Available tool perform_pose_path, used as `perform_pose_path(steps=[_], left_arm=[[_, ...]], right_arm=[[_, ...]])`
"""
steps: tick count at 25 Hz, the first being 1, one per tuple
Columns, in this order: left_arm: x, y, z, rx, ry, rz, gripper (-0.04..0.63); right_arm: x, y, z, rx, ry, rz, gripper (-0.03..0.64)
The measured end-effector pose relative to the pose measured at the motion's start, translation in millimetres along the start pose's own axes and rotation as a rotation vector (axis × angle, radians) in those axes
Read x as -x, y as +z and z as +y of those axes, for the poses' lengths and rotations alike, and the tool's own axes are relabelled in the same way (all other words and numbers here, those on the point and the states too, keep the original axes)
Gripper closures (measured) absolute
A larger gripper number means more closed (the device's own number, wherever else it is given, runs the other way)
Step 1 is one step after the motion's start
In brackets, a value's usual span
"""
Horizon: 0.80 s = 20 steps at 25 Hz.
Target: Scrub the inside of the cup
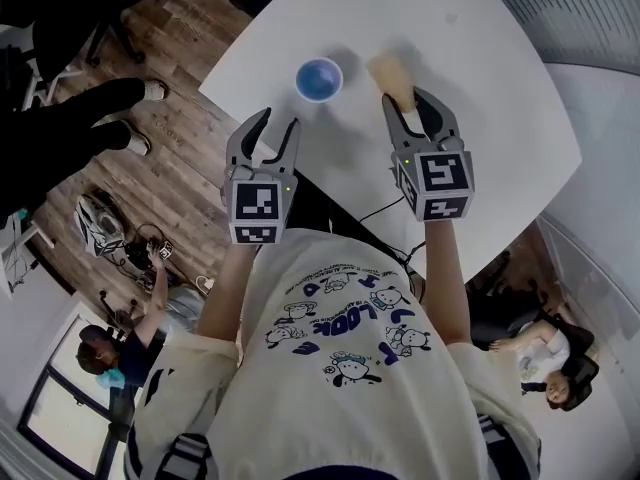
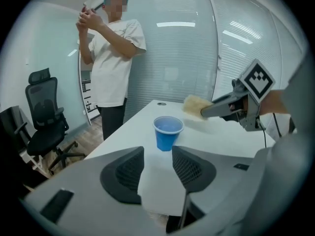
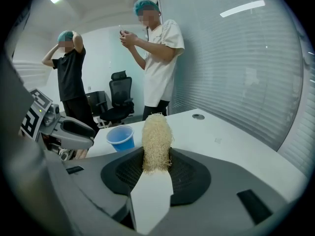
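Note:
A blue cup [image 1: 319, 78] stands upright on the white table [image 1: 500, 88], seen also as the blue cup [image 2: 168, 132] and the blue cup [image 3: 120, 137]. My left gripper [image 1: 275, 136] hovers a little short of the cup, open, nothing between its jaws [image 2: 157, 168]. My right gripper [image 1: 420, 113] is shut on a pale loofah scrubber [image 1: 392, 76], held above the table to the right of the cup. The scrubber [image 3: 156, 141] sticks up between the pads; in the left gripper view the scrubber [image 2: 196, 104] shows right of the cup.
Two people stand beyond the table's far side: one in a white shirt [image 3: 160, 58], one in black [image 3: 73, 77]. Office chairs [image 2: 47, 124] stand on the wood floor at left. A glass wall with blinds [image 3: 246, 63] runs along the right. A round cable port [image 3: 198, 116] sits in the tabletop.

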<state>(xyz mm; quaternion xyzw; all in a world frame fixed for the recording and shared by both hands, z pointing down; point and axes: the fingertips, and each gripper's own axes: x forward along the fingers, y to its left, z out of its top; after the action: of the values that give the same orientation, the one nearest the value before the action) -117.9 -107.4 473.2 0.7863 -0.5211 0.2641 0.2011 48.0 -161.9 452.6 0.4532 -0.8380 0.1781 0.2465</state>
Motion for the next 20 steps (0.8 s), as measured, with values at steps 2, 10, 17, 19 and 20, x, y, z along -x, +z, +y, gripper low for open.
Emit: perform_pose_path(steps=[2, 10, 17, 19, 20], left_arm=[[-7.3, -5.1, -0.8, -0.021, -0.027, 0.031, 0.365], [-33.5, -7.9, -7.4, -0.066, -0.143, 0.086, 0.256], [-55.9, 3.6, -12.5, -0.111, -0.226, 0.1, 0.221], [-63.0, 2.4, -16.1, -0.135, -0.243, 0.108, 0.213], [-65.5, 2.6, -19.0, -0.143, -0.251, 0.112, 0.21]], right_arm=[[-1.5, 6.4, -0.2, 0.004, 0.002, -0.009, 0.479], [-5.7, 11.1, 8.7, 0.002, 0.017, -0.006, 0.479], [-12.1, 24.5, 21.1, 0.017, 0.047, -0.019, 0.479], [-14.4, 27.8, 25.8, 0.011, 0.063, -0.026, 0.479], [-14.7, 29.4, 27.7, 0.007, 0.07, -0.028, 0.479]])
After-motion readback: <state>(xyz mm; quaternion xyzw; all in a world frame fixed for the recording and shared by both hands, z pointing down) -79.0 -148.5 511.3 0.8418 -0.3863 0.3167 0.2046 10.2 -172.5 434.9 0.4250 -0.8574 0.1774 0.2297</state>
